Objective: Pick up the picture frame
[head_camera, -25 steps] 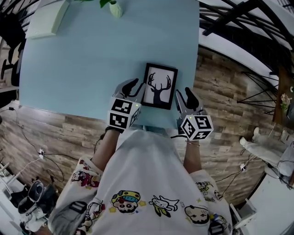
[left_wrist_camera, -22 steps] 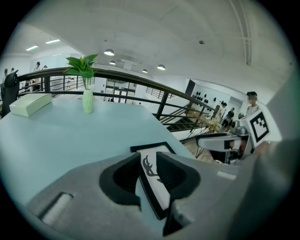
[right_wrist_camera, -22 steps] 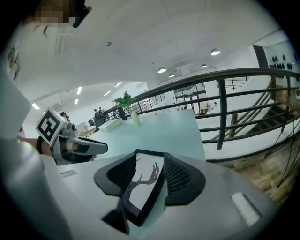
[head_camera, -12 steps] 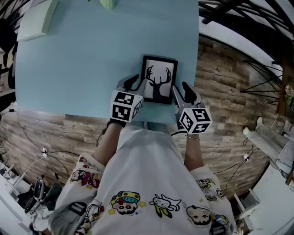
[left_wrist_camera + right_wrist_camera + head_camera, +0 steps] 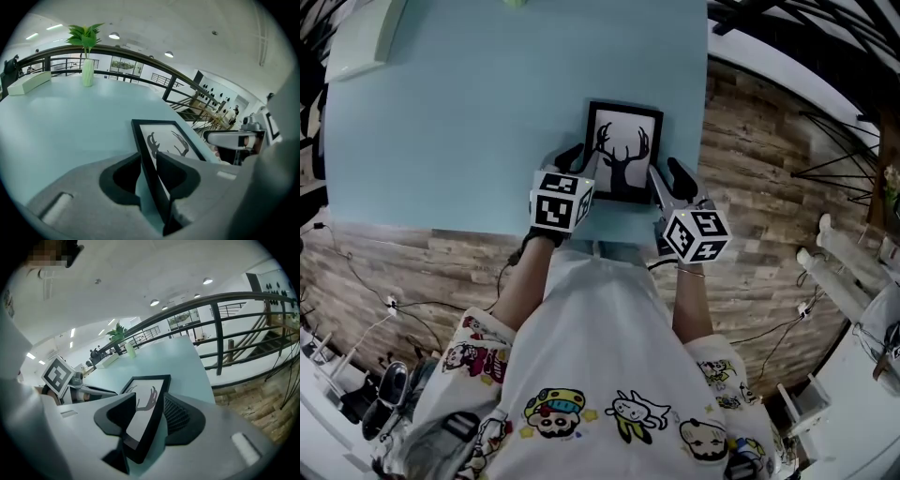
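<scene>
At the far left corner of the light blue table [image 5: 441, 122] lies a white box [image 5: 358, 42], and to its right stands a green plant in a pale vase [image 5: 87, 56], both well apart from the grippers. Near the table's front edge the left gripper [image 5: 578, 161] stands released, its jaws astride the left rim of the picture frame [image 5: 622, 152], which lies flat on the table. The right gripper [image 5: 667, 178] is likewise unclenched astride the right rim, with wooden floor [image 5: 759, 178] beyond the table's right edge.
</scene>
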Demonstrator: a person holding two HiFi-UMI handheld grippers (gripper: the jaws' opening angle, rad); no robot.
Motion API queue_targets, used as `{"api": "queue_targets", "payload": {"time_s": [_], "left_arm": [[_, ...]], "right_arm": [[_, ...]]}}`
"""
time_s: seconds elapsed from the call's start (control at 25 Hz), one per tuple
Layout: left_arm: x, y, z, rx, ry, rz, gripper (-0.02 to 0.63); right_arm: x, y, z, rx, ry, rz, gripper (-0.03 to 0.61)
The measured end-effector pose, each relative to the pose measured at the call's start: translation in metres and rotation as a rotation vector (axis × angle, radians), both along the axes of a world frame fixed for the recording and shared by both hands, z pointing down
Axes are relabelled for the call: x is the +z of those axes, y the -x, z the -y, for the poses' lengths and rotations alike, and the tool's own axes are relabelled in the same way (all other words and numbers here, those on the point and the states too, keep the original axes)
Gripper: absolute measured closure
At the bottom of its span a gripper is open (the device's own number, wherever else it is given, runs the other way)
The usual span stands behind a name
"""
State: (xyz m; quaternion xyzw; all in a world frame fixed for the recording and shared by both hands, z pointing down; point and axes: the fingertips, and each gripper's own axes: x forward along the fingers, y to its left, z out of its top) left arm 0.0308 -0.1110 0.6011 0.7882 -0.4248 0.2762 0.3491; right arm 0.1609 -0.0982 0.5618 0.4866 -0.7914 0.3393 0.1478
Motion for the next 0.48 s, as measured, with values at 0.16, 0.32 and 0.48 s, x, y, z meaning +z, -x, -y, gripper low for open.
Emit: {"api": "queue_targets", "payload": {"time_s": [0.16, 0.32, 0.48], "left_arm": [[0.008, 0.000, 0.000, -0.012, 0.028, 0.005, 0.517], [0.009, 0.000, 0.000, -0.021, 0.049, 0.002, 0.515], [0.011, 0.000, 0.000, -0.047, 0.067, -0.030, 0.522]], "right_arm": [[0.004, -0.003, 0.000, 0.014, 0.011, 0.005, 0.402], [0.006, -0.003, -0.001, 0.021, 0.026, 0.010, 0.402], [0.013, -0.003, -0.002, 0.021, 0.044, 0.013, 0.402]]}}
